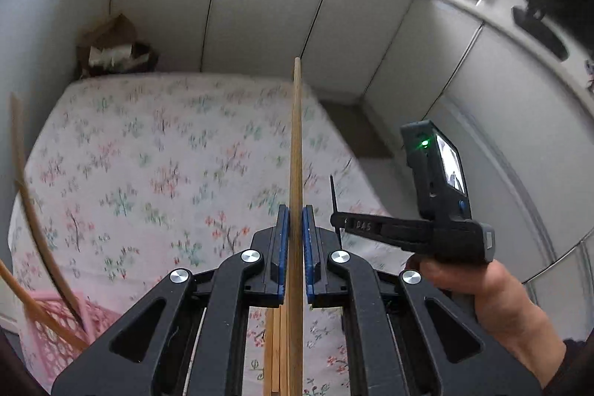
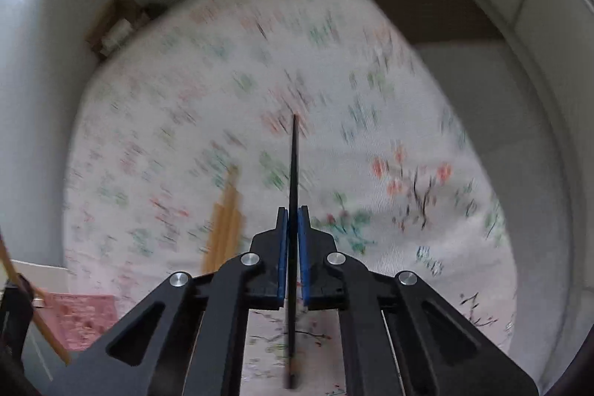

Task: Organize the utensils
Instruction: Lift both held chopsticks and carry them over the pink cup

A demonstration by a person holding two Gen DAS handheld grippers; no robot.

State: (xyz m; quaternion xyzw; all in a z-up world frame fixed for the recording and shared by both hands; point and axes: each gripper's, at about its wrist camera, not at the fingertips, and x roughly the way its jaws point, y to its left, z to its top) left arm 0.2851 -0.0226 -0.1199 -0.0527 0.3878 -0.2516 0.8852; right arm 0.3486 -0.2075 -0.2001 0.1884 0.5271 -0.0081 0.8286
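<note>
Left gripper [image 1: 295,218] fingers pinching wooden chopstick [image 1: 296,143], right gripper [image 2: 293,219] pinching black chopstick [image 2: 294,166], both lifted over floral counter [image 1: 148,154] for sorting

You have a long light wooden chopstick [image 1: 296,173] clamped between the left gripper's [image 1: 296,214] blue pads, running straight ahead along the fingers, its tip well past them. More wooden sticks [image 1: 276,351] lie bundled on the floral cloth just below it. A thin black chopstick [image 2: 294,210] sits pinched in your right gripper [image 2: 293,214], also pointing forward. Other wooden sticks [image 1: 33,221] lean out of the pink basket [image 1: 55,329] at lower left.
</note>
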